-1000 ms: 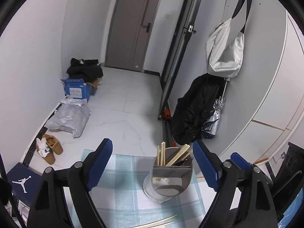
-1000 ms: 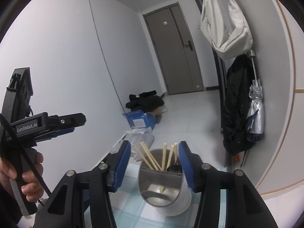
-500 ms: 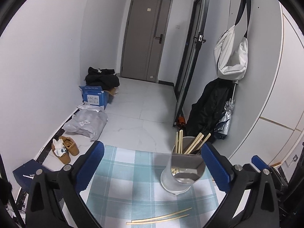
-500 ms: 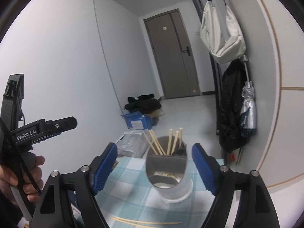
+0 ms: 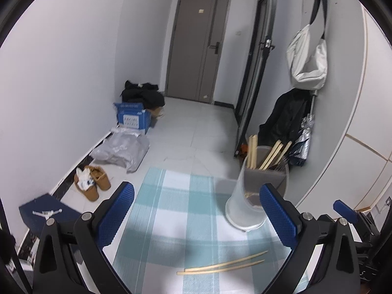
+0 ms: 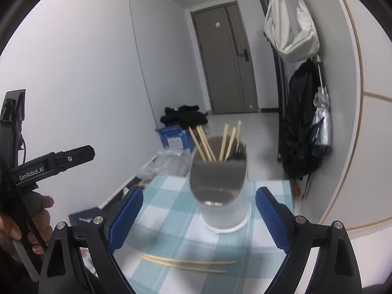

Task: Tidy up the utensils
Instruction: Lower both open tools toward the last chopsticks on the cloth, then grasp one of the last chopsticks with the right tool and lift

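A translucent utensil holder [image 5: 247,203] [image 6: 220,196] with a grey insert stands on the checked tablecloth [image 5: 176,210] [image 6: 171,210]. Several wooden chopsticks and dark utensils stick up in it. A loose pair of chopsticks [image 5: 223,265] [image 6: 186,263] lies flat on the cloth in front of the holder. My left gripper [image 5: 196,213] is open and empty, left of the holder and above the loose pair. My right gripper [image 6: 199,220] is open and empty, its blue pads apart on either side of the holder, short of it. The left gripper's body [image 6: 49,166] shows in the right wrist view.
The table ends just past the holder; beyond it is a tiled floor with a blue box [image 5: 132,118], a grey bag [image 5: 122,149], brown shoes [image 5: 91,183] and a door [image 5: 198,46]. A black coat [image 5: 284,122] and a white bag [image 5: 306,61] hang on the right wall.
Both grippers have pulled back from the holder and opened wider. The loose chopstick pair has come into view below them.
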Motion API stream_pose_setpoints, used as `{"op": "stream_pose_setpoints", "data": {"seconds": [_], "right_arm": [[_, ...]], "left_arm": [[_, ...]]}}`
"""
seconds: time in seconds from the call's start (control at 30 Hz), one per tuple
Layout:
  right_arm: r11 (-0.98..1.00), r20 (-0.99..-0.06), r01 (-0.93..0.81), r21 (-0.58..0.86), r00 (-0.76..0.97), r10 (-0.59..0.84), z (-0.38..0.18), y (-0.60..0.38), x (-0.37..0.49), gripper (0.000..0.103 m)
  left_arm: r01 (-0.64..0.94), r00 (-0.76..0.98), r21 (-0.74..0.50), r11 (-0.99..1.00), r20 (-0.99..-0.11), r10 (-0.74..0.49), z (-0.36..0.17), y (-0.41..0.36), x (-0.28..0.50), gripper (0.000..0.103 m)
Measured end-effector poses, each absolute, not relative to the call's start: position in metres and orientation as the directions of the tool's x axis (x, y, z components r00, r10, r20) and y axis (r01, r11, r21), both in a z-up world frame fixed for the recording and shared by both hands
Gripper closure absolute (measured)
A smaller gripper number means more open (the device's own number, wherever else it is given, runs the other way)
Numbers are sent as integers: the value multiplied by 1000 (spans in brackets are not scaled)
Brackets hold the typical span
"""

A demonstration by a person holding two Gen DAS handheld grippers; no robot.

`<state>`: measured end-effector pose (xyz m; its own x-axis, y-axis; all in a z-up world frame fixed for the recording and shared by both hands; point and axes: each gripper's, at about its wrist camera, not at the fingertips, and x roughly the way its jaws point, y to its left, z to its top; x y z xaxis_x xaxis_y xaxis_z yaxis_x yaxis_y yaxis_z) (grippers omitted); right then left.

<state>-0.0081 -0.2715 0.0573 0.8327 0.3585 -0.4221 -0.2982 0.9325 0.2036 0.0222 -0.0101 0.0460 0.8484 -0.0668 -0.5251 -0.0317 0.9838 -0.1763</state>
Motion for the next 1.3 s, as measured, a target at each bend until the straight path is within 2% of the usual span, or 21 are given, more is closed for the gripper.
{"op": "stream_pose_setpoints", "data": {"seconds": [0.17,0.37,0.5,0.7,0.83,1.03,1.13,1.3], "right_arm": [[935,-485,-294,199,799,355,32,-266,-6,9],[929,-616,-315,193,698,364,0,-248,8,9],[917,-688,-347,195,618,380,-21,-231,18,9],[899,-795,-413,146,492,355,-51,-199,36,13],[858,-843,-505,97,416,341,-66,-171,48,22],[707,-913,-705,-59,325,248,-94,-124,56,48],[629,-930,-769,-112,304,206,-104,-114,57,53],[599,-941,-796,-86,263,214,-99,-109,65,64]], "left_arm": [[-78,825,-179,981,-563,-37,20,-1,23,3],[-119,783,-155,981,-622,-3,-9,17,30,3],[-147,751,-229,962,-658,-42,-16,36,38,3],[-159,727,-269,950,-683,-71,-22,48,47,3],[-164,713,-295,941,-695,-93,-24,55,50,3],[-211,711,-308,928,-700,-71,-25,68,50,3],[-230,702,-318,920,-708,-70,-27,74,50,3],[-250,701,-332,910,-710,-66,-26,82,52,3]]}}
